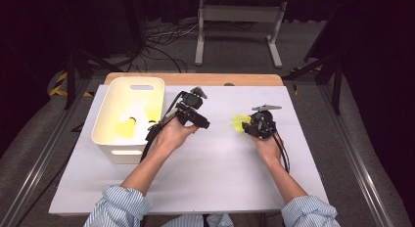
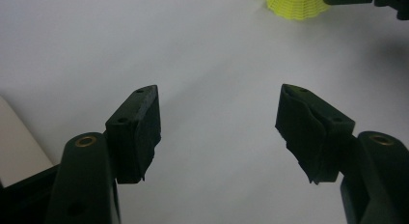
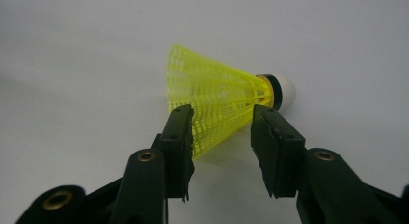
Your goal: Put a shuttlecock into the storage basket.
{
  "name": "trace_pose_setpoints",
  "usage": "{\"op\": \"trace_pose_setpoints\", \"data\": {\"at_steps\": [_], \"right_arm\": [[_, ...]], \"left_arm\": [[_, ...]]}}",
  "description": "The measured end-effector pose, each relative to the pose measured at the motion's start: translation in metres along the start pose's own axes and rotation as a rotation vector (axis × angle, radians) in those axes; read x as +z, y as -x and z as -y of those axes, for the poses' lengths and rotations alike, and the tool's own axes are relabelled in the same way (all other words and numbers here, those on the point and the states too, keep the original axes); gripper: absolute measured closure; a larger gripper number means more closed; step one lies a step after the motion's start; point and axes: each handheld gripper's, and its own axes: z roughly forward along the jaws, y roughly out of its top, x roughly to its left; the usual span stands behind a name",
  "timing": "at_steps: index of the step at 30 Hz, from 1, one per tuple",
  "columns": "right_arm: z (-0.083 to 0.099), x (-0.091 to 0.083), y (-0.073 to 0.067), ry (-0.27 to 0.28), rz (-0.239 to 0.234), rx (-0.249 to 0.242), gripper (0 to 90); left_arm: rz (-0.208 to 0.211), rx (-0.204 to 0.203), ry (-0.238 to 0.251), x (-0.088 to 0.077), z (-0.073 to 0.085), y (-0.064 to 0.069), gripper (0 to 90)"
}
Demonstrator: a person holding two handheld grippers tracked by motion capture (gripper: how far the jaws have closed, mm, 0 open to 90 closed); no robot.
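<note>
Looking left first, I see a white bin point(image 1: 128, 120) with a yellow shuttlecock inside; beside it my left tongs point(image 2: 219, 130) gape wide and empty over the counter point(image 1: 210, 173). Further right, my right tongs point(image 3: 222, 137) straddle a shuttlecock point(image 3: 219, 96) lying on its side, the pads at its skirt, grip unconfirmed.

Light blue striped sleeves point(image 1: 120, 203), rolled it seems; black tools point(image 1: 195, 112) with brass-ringed screw holes, black cables.
</note>
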Motion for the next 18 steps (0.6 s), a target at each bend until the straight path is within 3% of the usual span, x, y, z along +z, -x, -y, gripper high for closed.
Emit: {"op": "trace_pose_setpoints", "data": {"at_steps": [9,18], "right_arm": [[0.0008,0.0022,0.0009,-0.012,0.004,-0.001,68.9],[0.0017,0.0015,0.0039,-0.027,0.002,-0.004,82.8]], "left_arm": [[0.003,-0.004,0.000,0.0041,-0.0004,0.0008,33.2],[0.011,-0.011,-0.012,0.0104,0.0000,0.0002,33.2]]}}
